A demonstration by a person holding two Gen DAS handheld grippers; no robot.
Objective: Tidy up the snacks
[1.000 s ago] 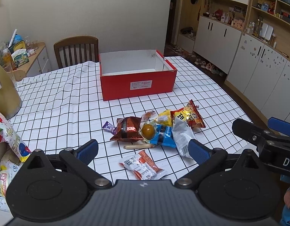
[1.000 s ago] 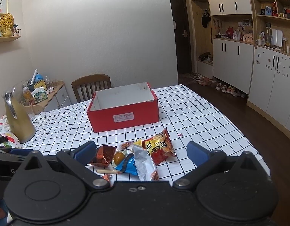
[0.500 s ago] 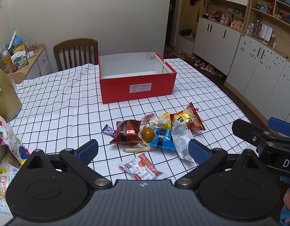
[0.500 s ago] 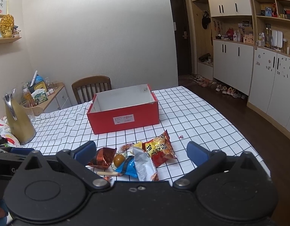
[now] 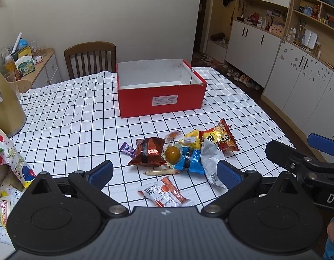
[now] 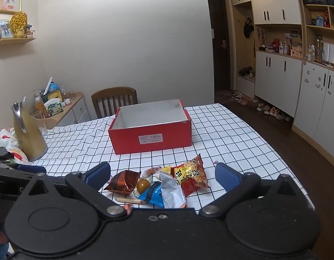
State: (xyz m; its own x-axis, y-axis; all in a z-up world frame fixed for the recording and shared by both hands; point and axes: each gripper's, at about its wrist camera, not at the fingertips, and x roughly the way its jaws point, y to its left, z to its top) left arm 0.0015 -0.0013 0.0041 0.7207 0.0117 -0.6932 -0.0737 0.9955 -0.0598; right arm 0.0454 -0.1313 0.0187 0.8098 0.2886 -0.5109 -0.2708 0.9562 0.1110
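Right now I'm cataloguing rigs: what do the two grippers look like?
Both match: matte black bodies with two round discs, angled black link arms on silver pivot bolts, and blue pads on the fingers. The left gripper shows a small white mark at mid-body. The right gripper, seen from the left camera, carries white letters "DA".

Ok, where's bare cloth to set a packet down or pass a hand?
Free: the strip between the red box and the snack pile; the wide cloth left of the pile toward the gold jug; the cloth right of the box in the right wrist view. The box looks empty. Crowded: the pile itself and the bags at the left edge.
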